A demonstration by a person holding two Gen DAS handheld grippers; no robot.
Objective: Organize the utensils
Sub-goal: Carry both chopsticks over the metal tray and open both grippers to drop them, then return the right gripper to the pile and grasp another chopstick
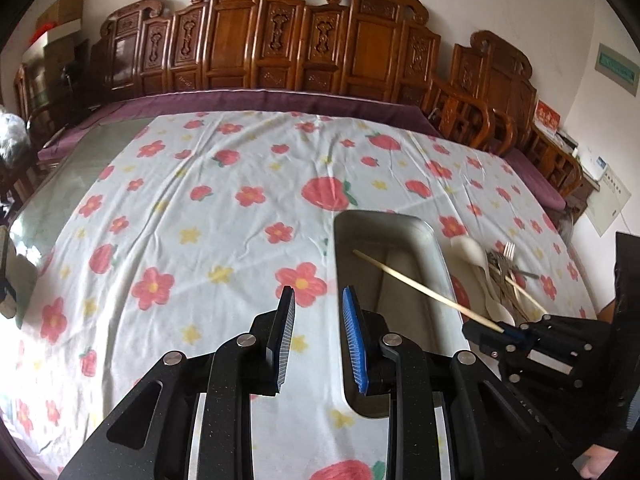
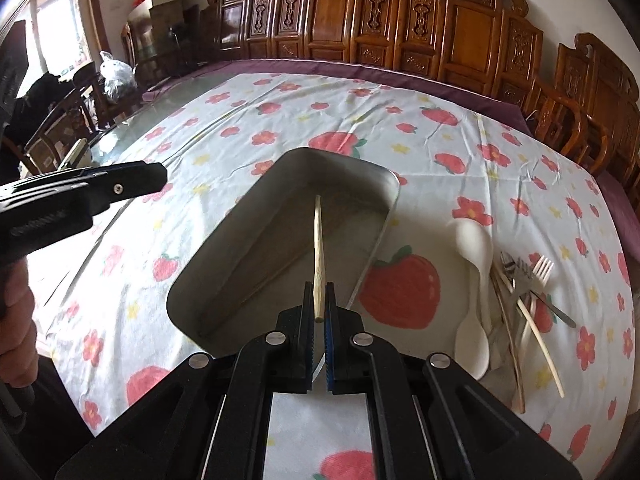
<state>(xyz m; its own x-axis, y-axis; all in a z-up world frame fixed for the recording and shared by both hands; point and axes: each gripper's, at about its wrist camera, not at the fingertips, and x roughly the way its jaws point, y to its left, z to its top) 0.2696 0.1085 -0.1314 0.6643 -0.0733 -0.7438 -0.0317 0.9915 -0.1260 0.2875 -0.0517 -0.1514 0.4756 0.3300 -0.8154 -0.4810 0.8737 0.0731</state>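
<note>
My right gripper point(image 2: 319, 285) is shut on the thick end of a pale wooden chopstick point(image 2: 319, 236), which juts forward over a metal tray point(image 2: 240, 248). In the left wrist view, that chopstick point(image 1: 420, 284) slants over the tray point(image 1: 430, 230) from the right gripper point(image 1: 502, 330). My left gripper point(image 1: 318, 290) hangs open over the cloth beside the tray's left wall, with nothing between its fingers. Its tip point(image 2: 160, 176) shows at the left of the right wrist view. Right of the tray lies a pile of utensils: white spoons point(image 2: 476, 248), metal forks point(image 2: 528, 276) and another chopstick point(image 2: 540, 340).
The table wears a white cloth point(image 1: 200, 220) printed with flowers and strawberries. Carved wooden chairs point(image 1: 280, 40) line its far side and right end. A person's hand point(image 2: 16, 320) holds the left gripper's handle. Boxes and bags stand at the far left point(image 2: 116, 76).
</note>
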